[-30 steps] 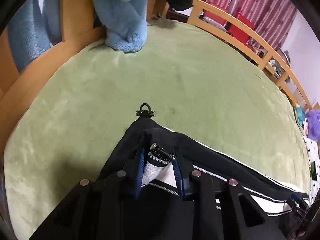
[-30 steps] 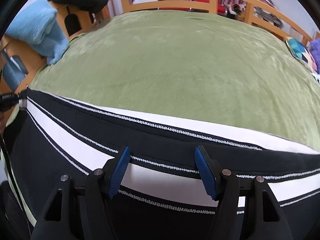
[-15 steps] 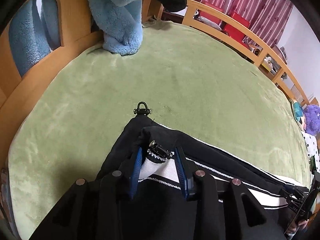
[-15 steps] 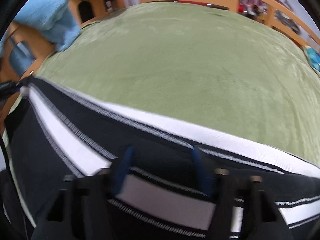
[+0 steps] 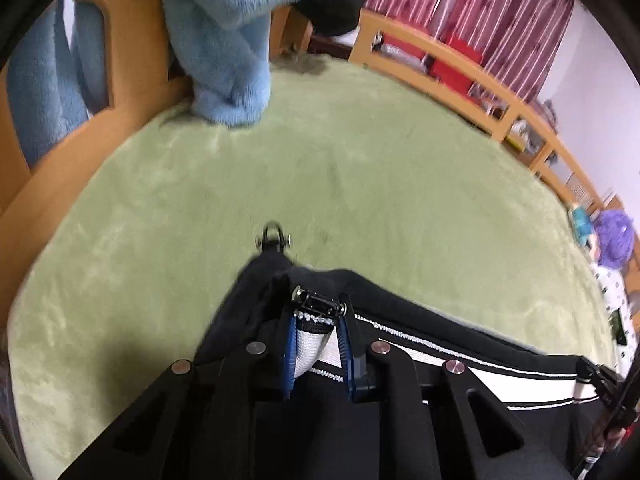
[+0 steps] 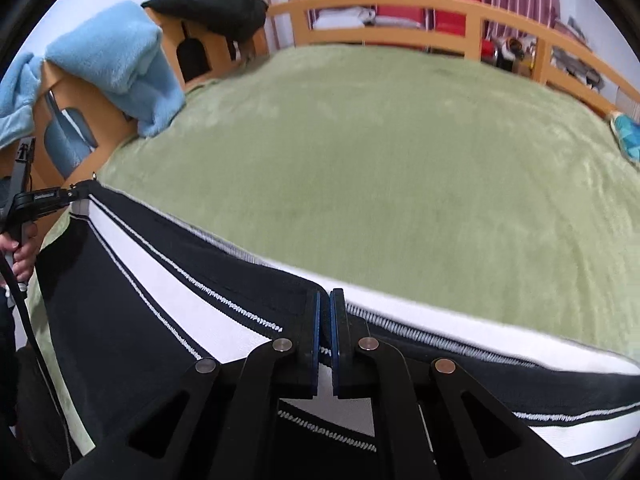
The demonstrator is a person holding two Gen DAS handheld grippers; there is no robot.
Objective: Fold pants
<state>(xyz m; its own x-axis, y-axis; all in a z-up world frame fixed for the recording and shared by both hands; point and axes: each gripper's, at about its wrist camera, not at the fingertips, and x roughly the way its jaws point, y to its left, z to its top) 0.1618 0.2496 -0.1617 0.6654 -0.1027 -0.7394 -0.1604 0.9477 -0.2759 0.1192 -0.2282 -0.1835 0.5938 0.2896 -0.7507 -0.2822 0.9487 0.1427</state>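
pants (image 6: 132, 288): black knit with white side stripes edged in dashed stitching; span the lower half of the right wrist view, stretched taut from lower right to middle left, over the near edge of the bed.
pants hem end (image 5: 316, 320): lower centre of the left wrist view; bunched white stripe, small metal zipper pull on top.
left gripper (image 5: 317, 354): blue-padded fingers partly closed, pinching the bunched stripe between them; also seen at the middle-left edge of the right wrist view, clamped on the fabric corner, handle in a bare hand (image 6: 22, 254).
right gripper (image 6: 325, 338): lower centre, jaws nearly together, thin fold of the black fabric edge nipped between the blue pads.
blanket (image 6: 380, 152): green plush, matte, fills the middle of both views.
bed rail (image 6: 400, 4): light wood, curved slats, top of frame.
blue fleece (image 5: 224, 36): fluffy, draped over the wooden board, upper left.
black garment (image 6: 212, 6): heaped on the board, upper left.
curtains (image 5: 480, 4): red striped, upper right.
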